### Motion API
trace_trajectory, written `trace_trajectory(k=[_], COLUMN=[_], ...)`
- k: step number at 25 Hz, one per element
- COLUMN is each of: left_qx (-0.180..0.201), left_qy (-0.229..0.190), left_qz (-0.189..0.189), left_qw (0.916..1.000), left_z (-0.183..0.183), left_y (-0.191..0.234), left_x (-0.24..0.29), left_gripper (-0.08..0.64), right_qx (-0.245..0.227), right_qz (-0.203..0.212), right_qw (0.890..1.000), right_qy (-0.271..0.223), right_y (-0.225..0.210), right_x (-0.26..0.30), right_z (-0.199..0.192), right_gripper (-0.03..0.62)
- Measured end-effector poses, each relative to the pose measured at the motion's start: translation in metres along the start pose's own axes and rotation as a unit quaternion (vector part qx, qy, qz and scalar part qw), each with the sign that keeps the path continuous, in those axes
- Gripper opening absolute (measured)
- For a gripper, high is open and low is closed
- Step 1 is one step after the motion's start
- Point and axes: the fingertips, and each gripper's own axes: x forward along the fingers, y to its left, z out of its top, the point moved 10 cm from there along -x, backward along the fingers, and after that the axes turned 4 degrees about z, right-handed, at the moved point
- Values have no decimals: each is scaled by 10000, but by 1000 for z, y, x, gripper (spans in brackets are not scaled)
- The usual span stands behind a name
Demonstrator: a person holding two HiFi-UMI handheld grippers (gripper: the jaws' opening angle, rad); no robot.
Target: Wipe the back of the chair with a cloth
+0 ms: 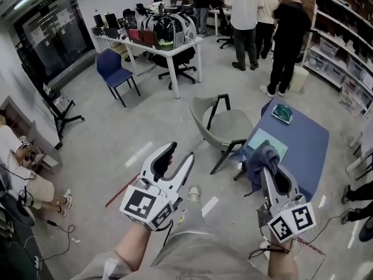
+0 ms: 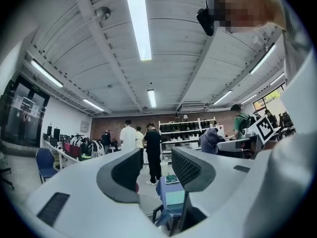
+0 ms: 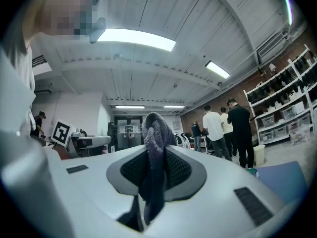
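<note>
A grey shell chair (image 1: 224, 126) with black legs stands ahead of me, beside a blue table (image 1: 303, 144); its curved back faces my left gripper. My left gripper (image 1: 179, 155) is held level with its jaws open and nothing between them; the left gripper view shows the gap (image 2: 156, 168) with the table beyond. My right gripper (image 1: 269, 167) is shut on a dark blue-grey cloth (image 1: 260, 163), which bunches above the jaws (image 3: 155, 133) and hangs down between them. Both grippers are short of the chair.
Three people (image 1: 274, 22) stand at the back near shelves (image 1: 341, 63). A white table (image 1: 154, 45) loaded with gear, a blue chair (image 1: 115, 70) and a black office chair (image 1: 180, 63) stand at the back left. A person (image 1: 23, 168) sits at the left edge.
</note>
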Motion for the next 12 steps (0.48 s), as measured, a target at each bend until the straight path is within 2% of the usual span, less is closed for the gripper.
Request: trace_trajectory(k=[12], left_qx=[-174], left_qy=[500], left_qz=[17], left_qw=[9986], left_z=[-38], left_y=[121], left_x=[110], left_gripper=[201], right_qx=[222], right_qz=[-249], right_qw=[9975], right_qy=[618], right_y=[-64], right_x=[146], right_z=[-39], right_gripper=[86])
